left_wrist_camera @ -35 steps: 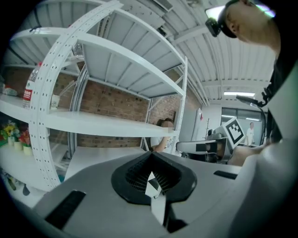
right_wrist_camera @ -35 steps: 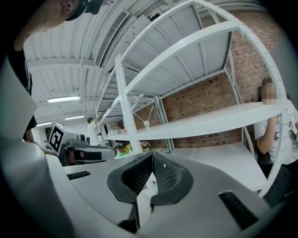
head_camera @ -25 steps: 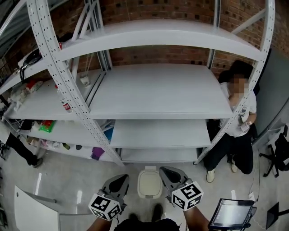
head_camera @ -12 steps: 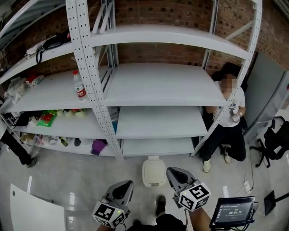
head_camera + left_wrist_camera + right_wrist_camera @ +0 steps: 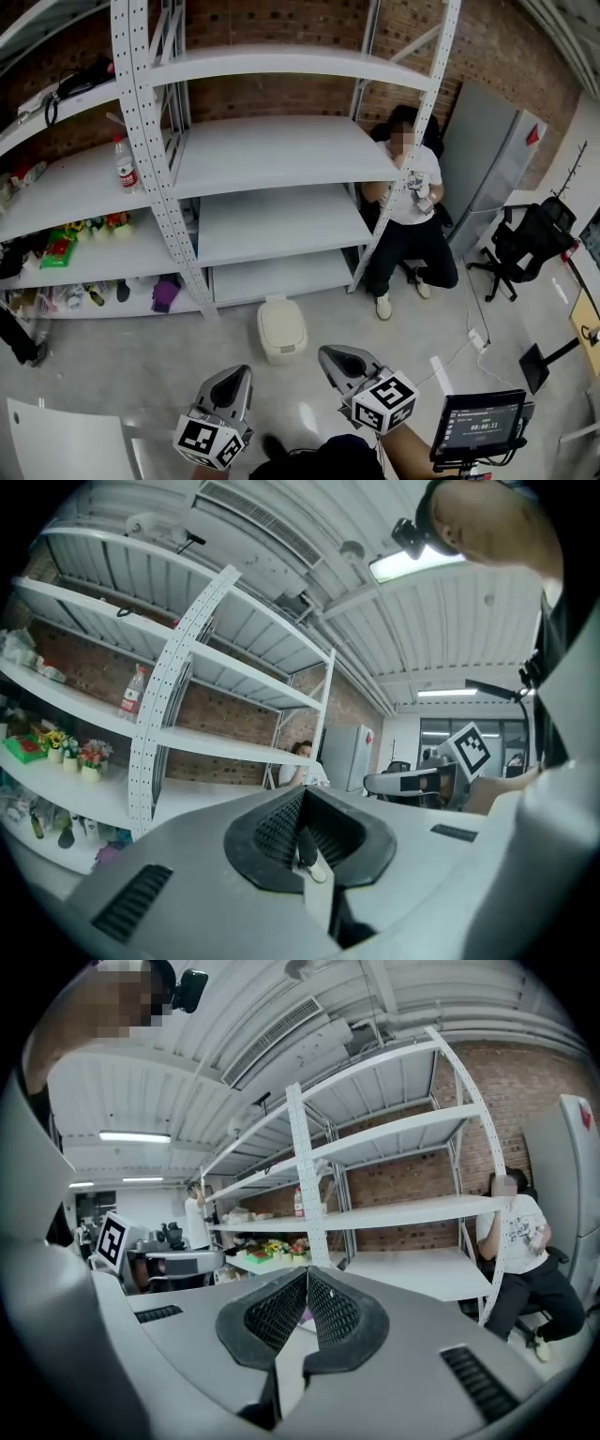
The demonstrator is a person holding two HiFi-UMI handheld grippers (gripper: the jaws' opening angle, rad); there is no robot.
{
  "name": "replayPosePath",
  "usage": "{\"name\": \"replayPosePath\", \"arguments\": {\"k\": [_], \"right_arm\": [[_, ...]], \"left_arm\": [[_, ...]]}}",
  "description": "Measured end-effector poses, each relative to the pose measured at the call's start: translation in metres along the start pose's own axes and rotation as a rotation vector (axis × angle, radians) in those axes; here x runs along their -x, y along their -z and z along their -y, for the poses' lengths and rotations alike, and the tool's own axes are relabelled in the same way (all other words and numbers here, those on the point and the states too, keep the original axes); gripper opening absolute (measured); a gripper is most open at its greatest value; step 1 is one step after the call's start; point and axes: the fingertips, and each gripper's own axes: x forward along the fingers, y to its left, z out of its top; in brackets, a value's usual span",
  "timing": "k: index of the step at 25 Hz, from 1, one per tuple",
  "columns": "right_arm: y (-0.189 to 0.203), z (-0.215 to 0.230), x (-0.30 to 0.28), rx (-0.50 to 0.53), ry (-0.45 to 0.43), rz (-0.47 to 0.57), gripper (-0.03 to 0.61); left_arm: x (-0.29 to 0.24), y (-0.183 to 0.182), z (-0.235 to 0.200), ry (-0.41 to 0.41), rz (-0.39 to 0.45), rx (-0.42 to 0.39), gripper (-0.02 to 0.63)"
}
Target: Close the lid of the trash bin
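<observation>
A small cream trash bin [image 5: 281, 329] stands on the grey floor in front of the lowest shelf, its lid lying flat on top. Both grippers hang well short of it at the bottom of the head view. My left gripper [image 5: 239, 374] is shut, its jaws pressed together with nothing between them. My right gripper [image 5: 332, 355] is shut and empty as well. The left gripper view shows my left gripper [image 5: 300, 806] pointing up towards the shelving and ceiling. In the right gripper view, my right gripper [image 5: 307, 1281] points at the shelves. Neither gripper view shows the bin.
White metal shelving [image 5: 272, 150] fills the back against a brick wall. A person [image 5: 406, 216] sits on the floor by its right upright. To the right stand a grey cabinet [image 5: 483, 155] and an office chair [image 5: 525, 239]. A screen [image 5: 476, 427] is at bottom right, a white panel [image 5: 56, 441] at bottom left.
The head view has swung right and pulled back: the bin now lies further left and farther from the grippers. Both grippers stay shut and low in the frame.
</observation>
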Motion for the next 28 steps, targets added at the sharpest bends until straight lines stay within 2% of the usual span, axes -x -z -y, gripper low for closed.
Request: {"name": "replayPosePath", "arguments": {"k": [4, 8, 14, 19, 24, 28], "right_arm": [[-0.001, -0.008, 0.041, 0.018, -0.012, 0.044, 0.008], [0.012, -0.013, 0.099, 0.012, -0.042, 0.069, 0.008], [0.040, -0.009, 0.202, 0.016, -0.086, 0.067, 0.008], [0.059, -0.014, 0.259, -0.010, -0.127, 0.066, 0.008], [0.056, -0.044, 0.298, -0.004, -0.124, 0.108, 0.008], [0.056, -0.080, 0.320, 0.027, -0.116, 0.115, 0.008]], "left_arm": [[0.017, 0.002, 0.040, -0.010, 0.001, -0.012, -0.011], [0.029, 0.010, 0.100, -0.012, 0.012, -0.023, -0.011], [0.050, 0.028, 0.202, -0.068, 0.012, 0.003, -0.011], [0.082, 0.041, 0.265, -0.119, -0.003, -0.002, -0.011], [0.123, 0.049, 0.301, -0.109, -0.011, -0.013, -0.011], [0.164, 0.048, 0.319, -0.092, 0.023, -0.026, -0.011]]}}
